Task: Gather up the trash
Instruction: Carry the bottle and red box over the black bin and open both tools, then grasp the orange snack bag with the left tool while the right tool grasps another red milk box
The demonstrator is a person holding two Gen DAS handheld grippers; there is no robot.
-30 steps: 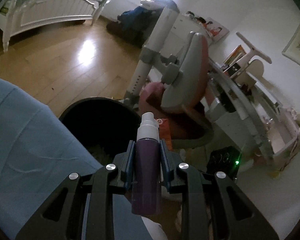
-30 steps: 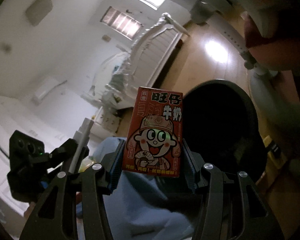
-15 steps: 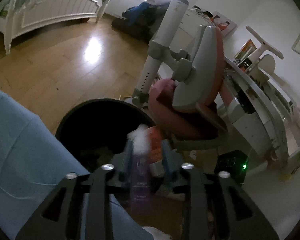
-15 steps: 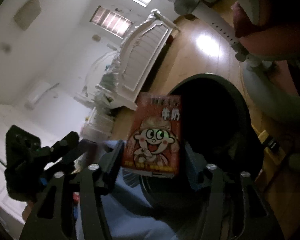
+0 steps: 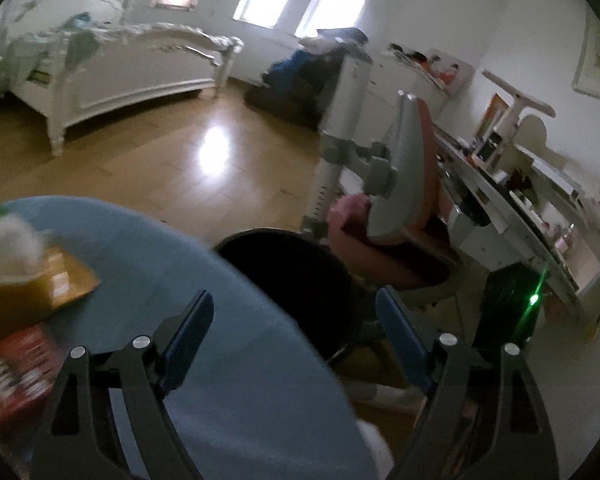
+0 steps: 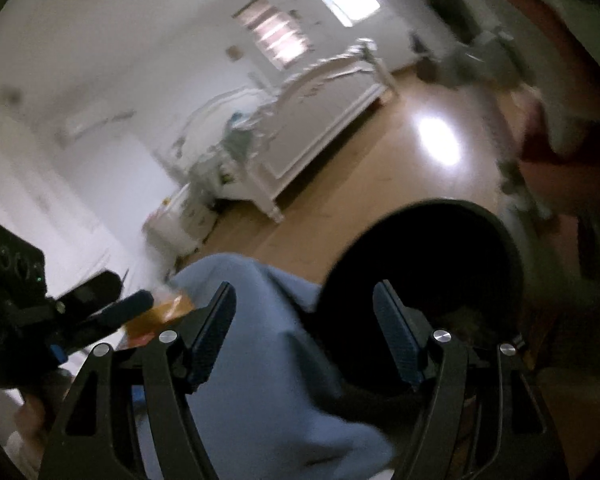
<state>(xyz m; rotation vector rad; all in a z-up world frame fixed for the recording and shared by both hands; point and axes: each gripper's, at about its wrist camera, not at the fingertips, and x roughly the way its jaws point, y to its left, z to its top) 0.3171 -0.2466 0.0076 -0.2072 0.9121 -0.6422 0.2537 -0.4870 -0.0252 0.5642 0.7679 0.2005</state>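
The black trash bin (image 5: 288, 272) stands on the floor just past the edge of the blue-clothed table (image 5: 240, 364). My left gripper (image 5: 292, 306) hangs over that edge with its jaws opening wide and nothing between them. In the right wrist view, the bin (image 6: 432, 256) lies ahead and to the right. My right gripper (image 6: 304, 300) is open and empty above the cloth (image 6: 260, 344). The left gripper (image 6: 126, 294) shows at the far left. On the table lie an orange box (image 5: 32, 292), a white crumpled wad (image 5: 10, 240) and a red packet (image 5: 18, 372), all blurred.
A pink and grey chair (image 5: 400, 208) stands right behind the bin, with a cluttered white desk (image 5: 512, 208) beyond it. A black box with a green light (image 5: 512, 304) sits on the floor at the right. A white bed (image 5: 120, 76) stands across the bare wooden floor (image 5: 172, 168).
The purple bottle has gone from the left jaws and the red milk carton from the right; both grippers opened. Both pulled up and back from the bin, bringing more of the table into view.
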